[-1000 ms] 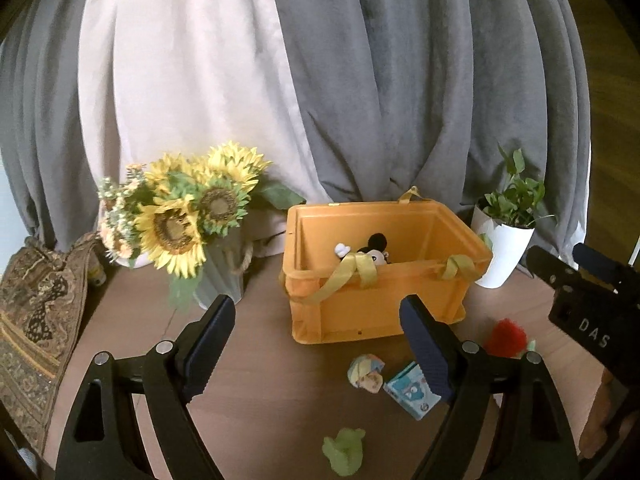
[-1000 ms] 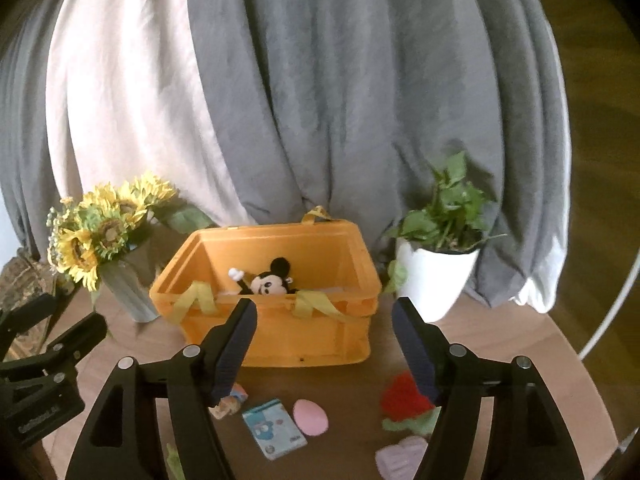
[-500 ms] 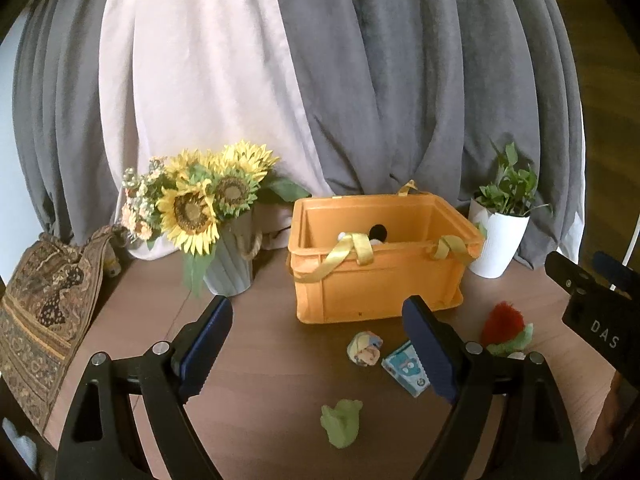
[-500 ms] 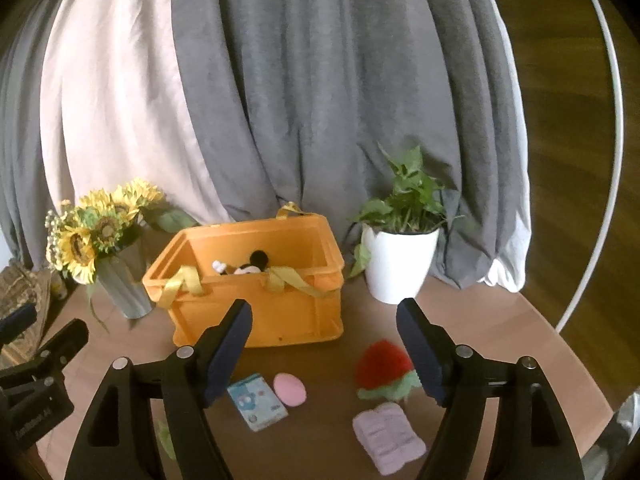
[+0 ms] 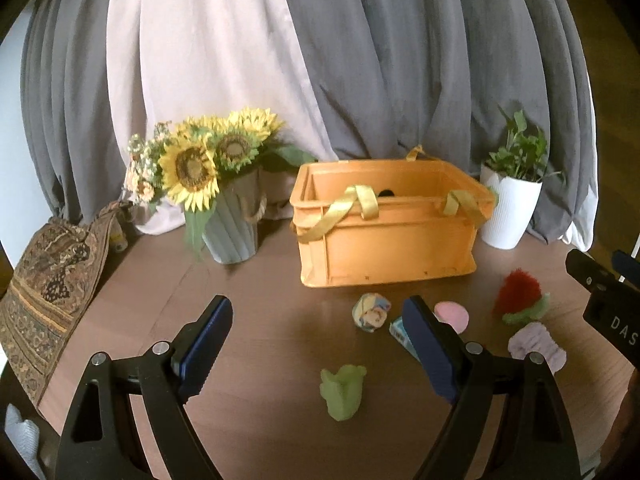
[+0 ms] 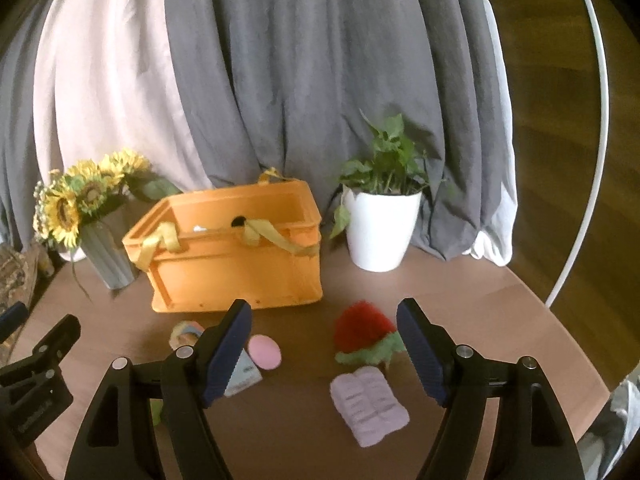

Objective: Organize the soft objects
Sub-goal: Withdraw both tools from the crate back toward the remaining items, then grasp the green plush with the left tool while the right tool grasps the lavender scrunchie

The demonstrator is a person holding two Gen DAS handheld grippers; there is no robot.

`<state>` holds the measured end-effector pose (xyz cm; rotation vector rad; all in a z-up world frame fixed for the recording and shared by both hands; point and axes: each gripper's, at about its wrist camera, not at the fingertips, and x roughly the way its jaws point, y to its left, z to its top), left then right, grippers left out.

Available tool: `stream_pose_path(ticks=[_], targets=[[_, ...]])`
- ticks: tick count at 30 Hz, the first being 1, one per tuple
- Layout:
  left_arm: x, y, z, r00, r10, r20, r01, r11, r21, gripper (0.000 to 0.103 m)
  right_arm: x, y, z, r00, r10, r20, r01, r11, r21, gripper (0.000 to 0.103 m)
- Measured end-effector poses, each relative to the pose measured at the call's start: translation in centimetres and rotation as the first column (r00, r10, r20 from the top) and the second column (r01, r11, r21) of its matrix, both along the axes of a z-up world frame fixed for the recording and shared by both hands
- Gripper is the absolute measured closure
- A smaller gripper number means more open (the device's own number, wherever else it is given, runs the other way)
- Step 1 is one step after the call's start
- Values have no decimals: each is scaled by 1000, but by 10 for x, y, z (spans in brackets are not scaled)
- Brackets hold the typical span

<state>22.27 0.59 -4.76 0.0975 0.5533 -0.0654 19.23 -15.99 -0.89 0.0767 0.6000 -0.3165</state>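
Plush items: six loose soft objects lie on the brown wooden counter (image 5: 248,320), near side of the orange plastic crate with yellow ribbon handles (image 5: 390,232).
Green plush toy (image 5: 343,390): nearest, between the left tongs (image 5: 318,354); judged light and squashy; pinch across its middle.
Lilac knitted cloth piece (image 6: 369,404): lies flat between the right tongs (image 6: 324,354); judged limp; gather a fold at one edge, or it may slip free.
Red and green fluffy toy (image 6: 366,336): just beyond the lilac piece; judged fluffy and compressible; grip the body, not the fringe.
Pink oval pad (image 6: 264,352), pale rolled doll-print bundle (image 5: 371,312), blue and white packet (image 5: 402,332): clustered near the crate's front wall.
Crate contents: a black rounded shape shows above the rim; otherwise hidden.
Left tongs: apart, holding nothing.
Right tongs: apart, holding nothing.
Counter: smooth, round-edged; items should slide easily.
Room: grey and pale curtains (image 6: 280,80) behind; sunflower bouquet in a ribbed vase (image 5: 216,184) far left; green plant in a white pot (image 6: 382,216) far right; patterned cloth (image 5: 44,280) at left edge.
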Motion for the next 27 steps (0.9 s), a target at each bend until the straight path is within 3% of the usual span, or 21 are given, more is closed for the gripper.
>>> stream_pose_path(ticks=[17, 27], targets=[[12, -15, -58, 989, 35, -145, -31, 999, 26, 16, 7, -21, -62, 990, -20, -137, 25, 999, 38, 27], [26, -20, -96, 968, 36, -248, -37, 999, -1, 28, 15, -33, -91, 976, -45, -214, 55, 998, 40, 27]])
